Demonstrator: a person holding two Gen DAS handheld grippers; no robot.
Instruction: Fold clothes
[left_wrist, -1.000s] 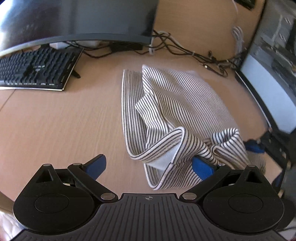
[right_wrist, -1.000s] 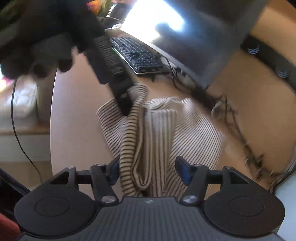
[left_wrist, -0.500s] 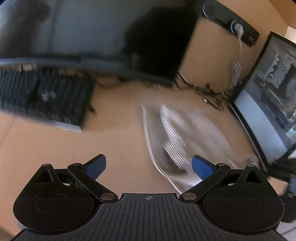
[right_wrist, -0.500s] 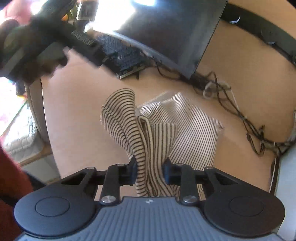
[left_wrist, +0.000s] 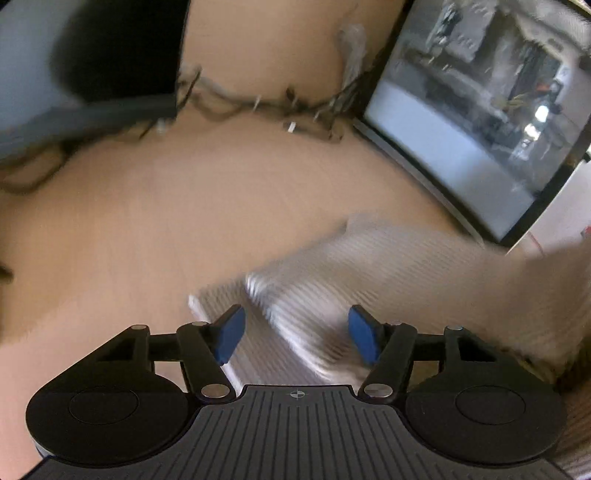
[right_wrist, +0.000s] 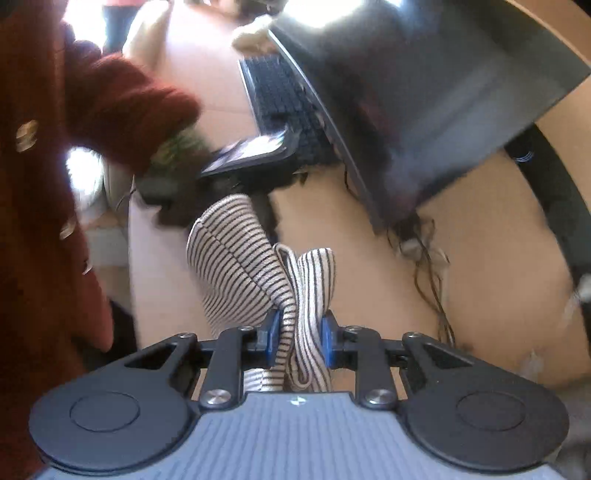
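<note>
1. We see our right gripper (right_wrist: 298, 339) with its blue pads clamped on a bunched fold of the striped garment (right_wrist: 240, 266); the cloth is squeezed between them and bulges out above the pads in two rounded loops.
2. Our left gripper (left_wrist: 293, 334) has its jaws part-way apart. They have just been closing, and the blurred striped garment (left_wrist: 332, 295) lies between them, but the pads do not press on it.
3. In the left wrist view the garment runs from between the fingers off toward the right edge, where it rises out of the picture. The view is smeared, so we cannot tell how much of it rests on the wooden desk (left_wrist: 184, 221).
4. Around the cloth in that view: a dark curved monitor (left_wrist: 92, 74) at upper left, a second monitor (left_wrist: 480, 110) lit at upper right, standing just beside the garment's far edge, and a tangle of cables (left_wrist: 277, 103) along the back of the desk between the two.
5. In the right wrist view a dark red knitted sleeve (right_wrist: 122, 107) fills the left side, and the left gripper's black body (right_wrist: 251, 155) reaches across just beyond the lifted cloth.
6. Behind it sit a black keyboard (right_wrist: 280, 96) and the big monitor (right_wrist: 424, 92), partly hidden by that gripper. More cables (right_wrist: 424, 258) trail over the desk to the right of the garment, well apart from it.
</note>
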